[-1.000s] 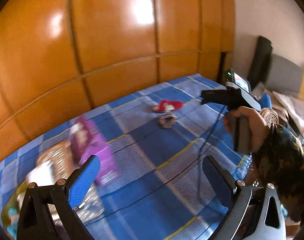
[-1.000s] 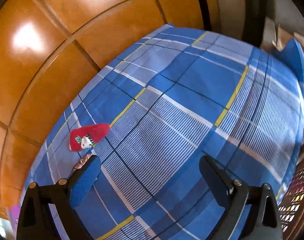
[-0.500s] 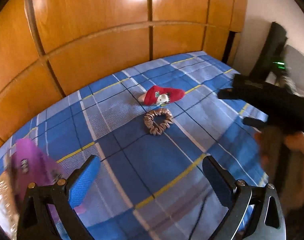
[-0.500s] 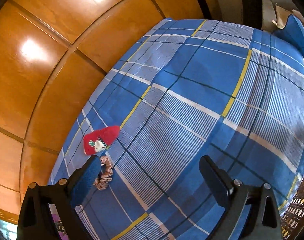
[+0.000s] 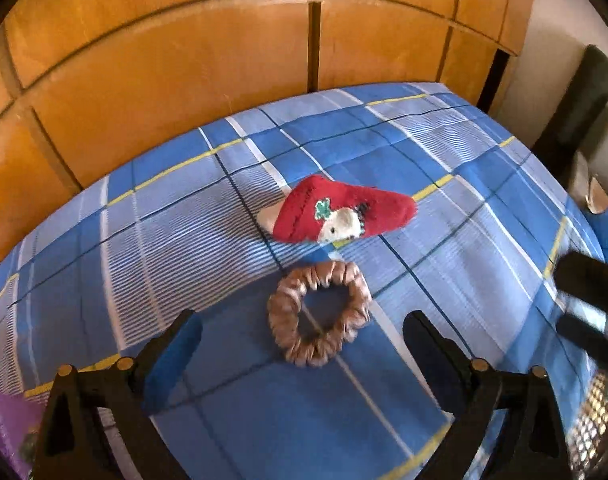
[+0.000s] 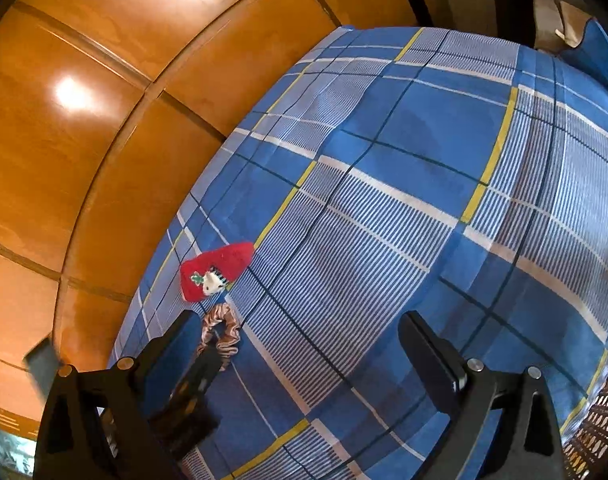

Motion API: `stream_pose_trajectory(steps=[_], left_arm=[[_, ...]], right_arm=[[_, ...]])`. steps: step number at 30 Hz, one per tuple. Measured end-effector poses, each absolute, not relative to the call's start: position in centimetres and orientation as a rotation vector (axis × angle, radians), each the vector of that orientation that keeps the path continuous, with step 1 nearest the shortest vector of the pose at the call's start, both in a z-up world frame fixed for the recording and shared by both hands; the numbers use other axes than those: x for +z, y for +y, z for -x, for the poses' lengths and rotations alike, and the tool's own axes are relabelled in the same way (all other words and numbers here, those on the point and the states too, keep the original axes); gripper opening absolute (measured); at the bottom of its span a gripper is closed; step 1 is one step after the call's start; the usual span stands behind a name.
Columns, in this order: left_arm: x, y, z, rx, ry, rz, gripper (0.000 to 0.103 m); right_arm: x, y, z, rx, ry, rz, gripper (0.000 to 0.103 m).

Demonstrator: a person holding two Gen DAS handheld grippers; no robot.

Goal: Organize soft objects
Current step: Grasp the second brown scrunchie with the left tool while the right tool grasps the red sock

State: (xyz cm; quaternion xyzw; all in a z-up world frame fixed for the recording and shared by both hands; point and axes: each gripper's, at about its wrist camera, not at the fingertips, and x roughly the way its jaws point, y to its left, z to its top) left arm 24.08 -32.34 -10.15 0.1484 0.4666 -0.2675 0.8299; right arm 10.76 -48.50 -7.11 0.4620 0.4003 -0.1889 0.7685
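Left claw (image 5: 301, 338): wide open and holding nothing. It hangs over the bed, with the brown hair tie seen between its two fingers.
Right claw (image 6: 299, 338): wide open too, with nothing in it. It hangs over a bare part of the sheet, and the soft things are off to its left.
Brown hair tie (image 5: 319, 314): a crinkly ring lying flat on the bed, just in front of the left claw. It is right beside the red sock, but I cannot tell if they touch.
Red sock (image 5: 342, 210): lies flat on the bed, just past the hair tie, nearer the wooden wall. It has a small white animal face and a green patch on it.
Bed (image 6: 404, 200): covered with a blue checked sheet with white and yellow lines.
Wooden wall (image 5: 183, 60): shiny orange panels right behind the bed.
Purple thing (image 5: 5, 426): at the low left edge of the left view, too blurry to name.
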Motion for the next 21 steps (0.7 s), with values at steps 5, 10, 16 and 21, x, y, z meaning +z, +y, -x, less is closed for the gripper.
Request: stream_pose_trajectory(steps=[5, 10, 16, 21], left_arm=[[-11.9, -34.0, -25.2, -0.564, 1.004, -0.325, 0.096], [-13.1, -33.3, -25.6, -0.548, 1.000, -0.302, 0.067], [-12.4, -29.0, -23.7, -0.565, 1.013, -0.214, 0.020], [-12.4, -25.0, -18.9, -0.588, 0.983, -0.238, 0.021]], right_arm=[[-7.2, -48.3, -10.9, -0.400, 0.878, -1.003, 0.101], [-7.0, -48.1, -11.0, -0.394, 0.885, -0.989, 0.101], [-6.6, -47.2, -11.7, -0.337, 0.890, -0.950, 0.092], [-6.5, -45.8, -12.8, -0.271, 0.931, -0.887, 0.090]])
